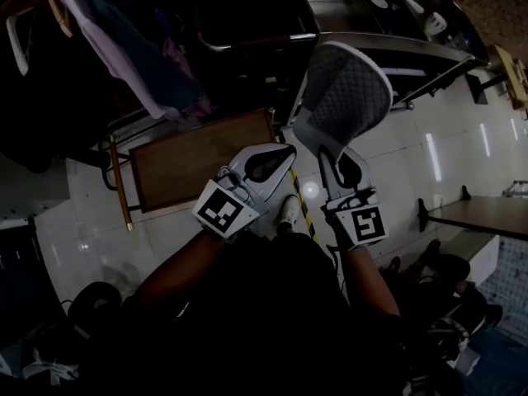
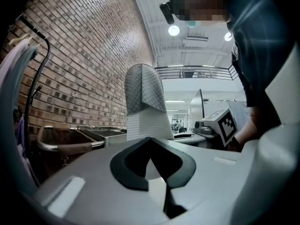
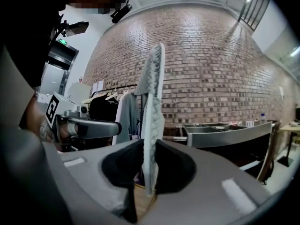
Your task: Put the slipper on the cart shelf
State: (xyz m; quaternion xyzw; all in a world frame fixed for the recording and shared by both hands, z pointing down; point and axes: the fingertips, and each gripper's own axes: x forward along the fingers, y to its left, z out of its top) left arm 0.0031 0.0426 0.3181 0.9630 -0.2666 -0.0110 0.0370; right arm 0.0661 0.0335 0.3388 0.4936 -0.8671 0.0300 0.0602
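Observation:
A grey quilted slipper stands upright in the air, its white sole edge pinched by my right gripper, which is shut on it. In the right gripper view the slipper shows edge-on between the black pads of the right gripper. My left gripper hovers just left of it, shut, with nothing between its jaws. From the left gripper the slipper appears ahead with its quilted top facing me. The metal cart lies beyond the slipper; its rim stands right of the slipper.
A wooden tabletop sits to the left below the grippers. Clothes hang on a rack at upper left. A dark table is at the right, with clutter on the tiled floor below. A brick wall rises behind the cart.

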